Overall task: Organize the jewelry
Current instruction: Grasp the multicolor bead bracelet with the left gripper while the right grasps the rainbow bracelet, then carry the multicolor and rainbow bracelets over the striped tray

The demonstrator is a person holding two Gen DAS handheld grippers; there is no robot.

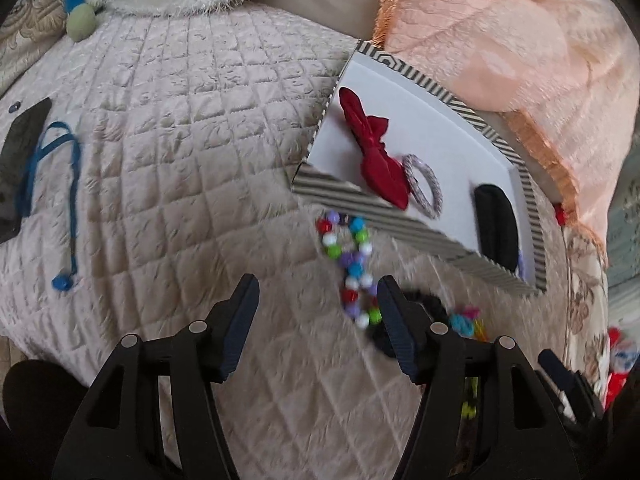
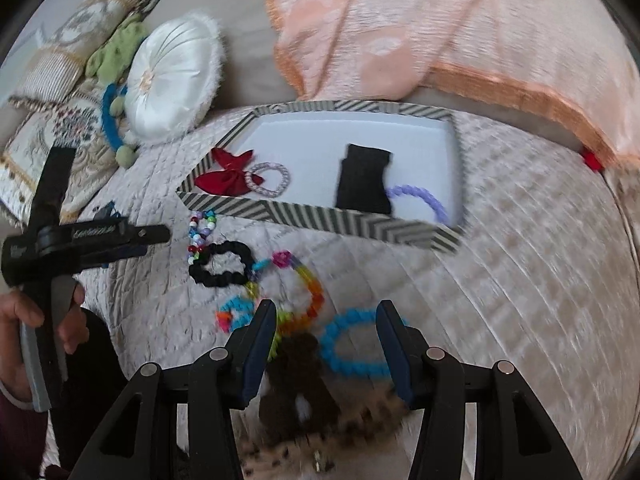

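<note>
Work surface is a bed under a quilted cover. A shallow tray with a striped rim lies on it, against a peach blanket.

Tray contents: red bow, silver-grey bangle touching the bow, black band, and a lilac bead bracelet partly under the band. These appear already sorted.

Still loose on the cover, just outside the tray's near rim: a multicoloured bead bracelet, a black scrunchie touching it, a rainbow bead string, a blue bead bracelet, and a dark brown scrunchie nearest the right camera. The pieces are bunched and overlapping, so each likely needs separating before lifting.

Left gripper: jaws wide open, holding nothing. It hovers low over the cover with the multicoloured bracelet between the jaw tips, beside the right one. Judged to be lining up on that bracelet.

Right gripper: jaws wide open, empty, straddling the blue bracelet and the rainbow string. Judged to be the approach to one of them.

Both views are motion-blurred; contact with the cover cannot be confirmed.

Risk: closing on overlapped pieces may drag a neighbour along.
</note>
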